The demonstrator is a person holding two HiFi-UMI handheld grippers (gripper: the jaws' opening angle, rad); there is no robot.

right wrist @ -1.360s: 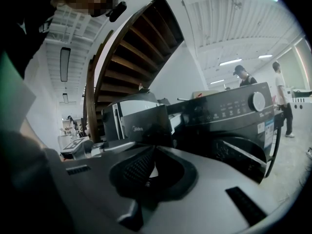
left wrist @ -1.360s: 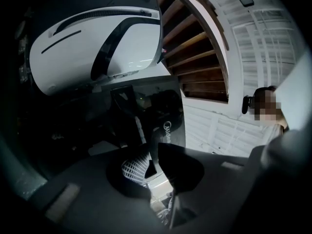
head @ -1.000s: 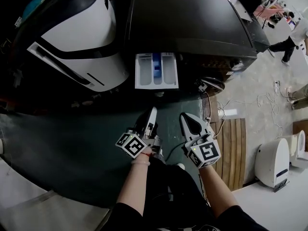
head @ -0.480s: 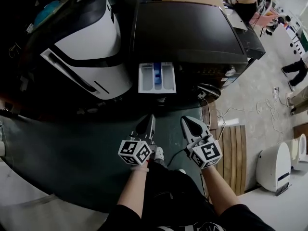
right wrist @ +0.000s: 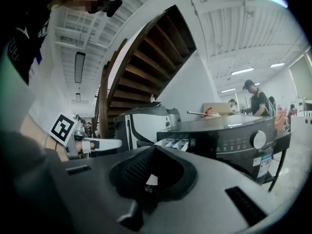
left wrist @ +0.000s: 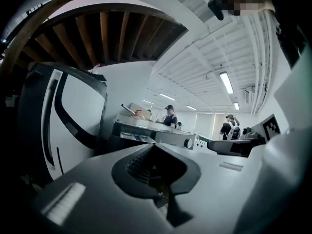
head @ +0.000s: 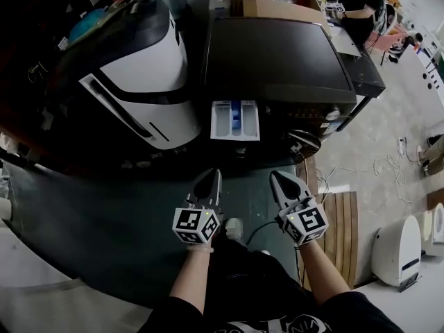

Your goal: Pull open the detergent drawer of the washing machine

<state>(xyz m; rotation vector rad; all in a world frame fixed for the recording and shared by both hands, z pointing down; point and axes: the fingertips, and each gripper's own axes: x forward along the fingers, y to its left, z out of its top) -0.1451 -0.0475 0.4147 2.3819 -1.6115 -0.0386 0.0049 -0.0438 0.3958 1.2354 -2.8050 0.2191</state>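
The white plastic detergent drawer with a blue middle compartment [head: 234, 121] stands pulled out of the front of the dark grey washing machine [head: 277, 57], just above the centre of the head view. Its long axis runs straight down the frame toward you. Your left gripper [head: 210, 184] sits almost directly below it in the lower middle, well apart from it, jaws pressed together on nothing. Your right gripper [head: 285, 184] is beside the left, off to the right of the drawer's line, likewise closed and empty. The pull looks done. If more travel is wanted, the left gripper is nearer and better lined up.
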